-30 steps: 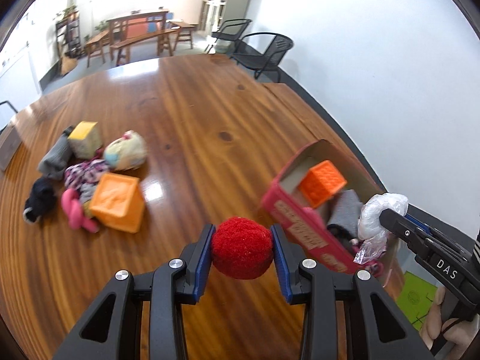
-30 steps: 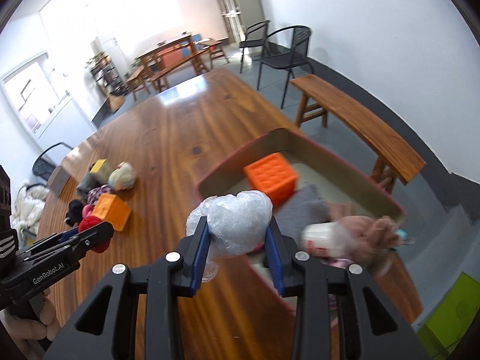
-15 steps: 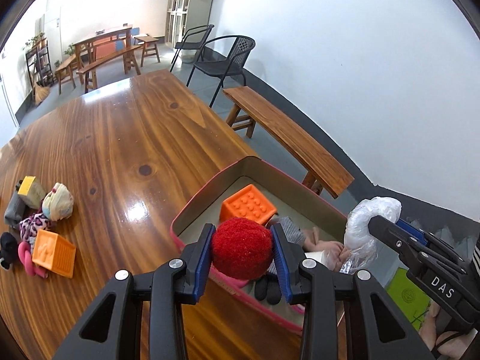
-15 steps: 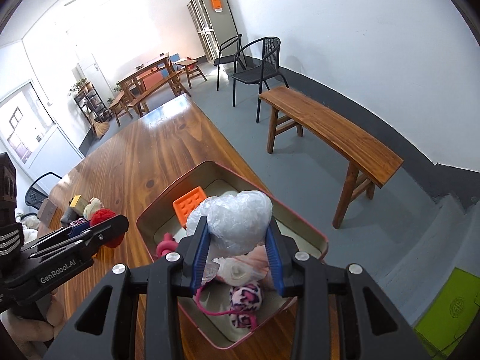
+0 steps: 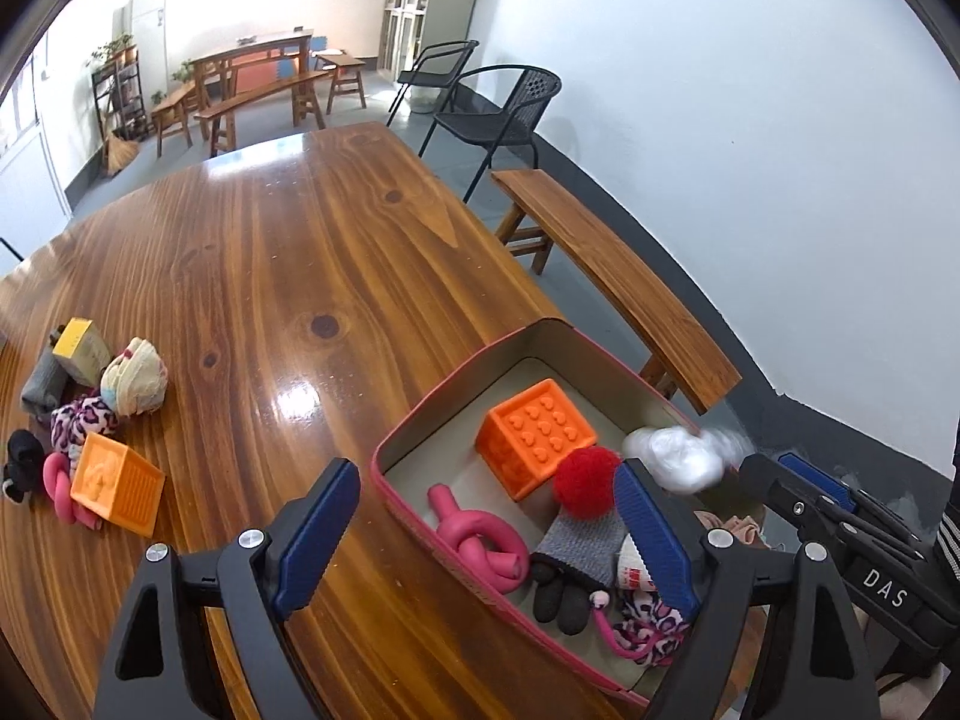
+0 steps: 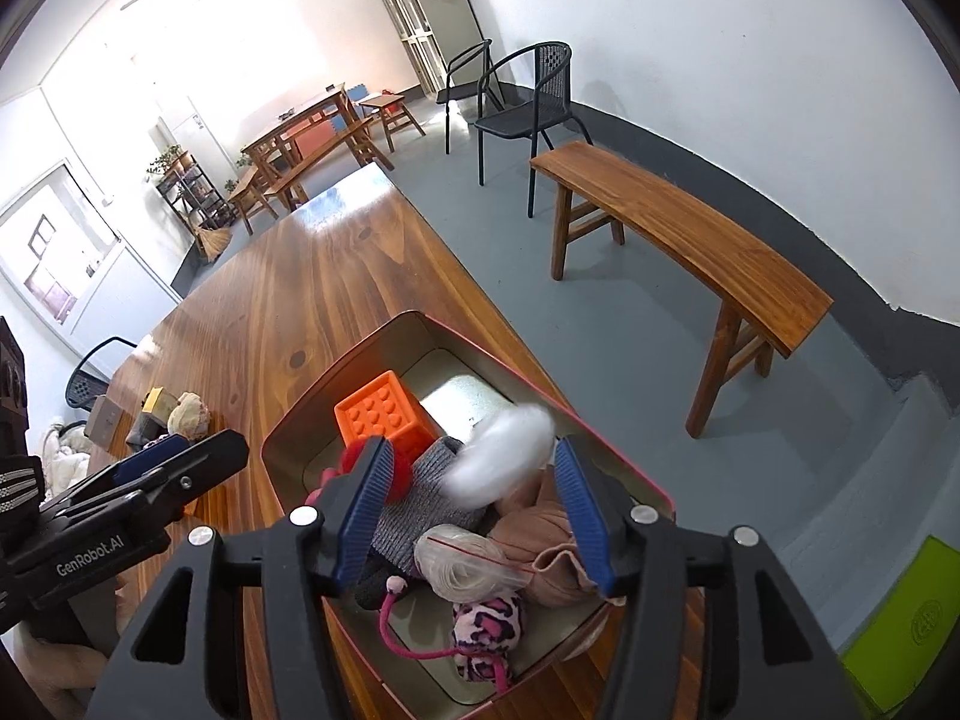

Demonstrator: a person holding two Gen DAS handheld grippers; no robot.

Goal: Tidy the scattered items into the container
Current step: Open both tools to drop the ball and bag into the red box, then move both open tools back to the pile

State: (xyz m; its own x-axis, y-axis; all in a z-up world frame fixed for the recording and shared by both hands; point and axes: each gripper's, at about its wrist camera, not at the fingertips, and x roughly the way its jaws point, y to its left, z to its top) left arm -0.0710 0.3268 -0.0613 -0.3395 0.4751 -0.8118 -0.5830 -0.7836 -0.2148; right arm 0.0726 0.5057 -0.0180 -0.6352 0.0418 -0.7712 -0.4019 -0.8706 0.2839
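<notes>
A pink-rimmed tin box (image 5: 456,381) (image 6: 606,441) stands at the table's right edge. It holds an orange cube (image 5: 534,441), a pink knot toy (image 5: 480,537), a grey sock (image 5: 579,540) and other soft items. My left gripper (image 5: 489,531) is open above the box; the red pompom (image 5: 585,480) lies free inside. My right gripper (image 6: 474,510) is open over the box; the white plastic wad (image 6: 501,462) (image 5: 675,456) is blurred, dropping between its fingers.
On the table's left lie an orange cube (image 5: 114,483), a yellow cube (image 5: 81,345), a cream bundle (image 5: 135,375), a leopard-print cloth (image 5: 81,420), a grey sock (image 5: 42,381) and a black toy (image 5: 21,456). A wooden bench (image 6: 678,243) stands right of the table.
Both grippers have opened above the box. The red pompom has dropped from the left one into the box, and the white wad has left the right one's fingers.
</notes>
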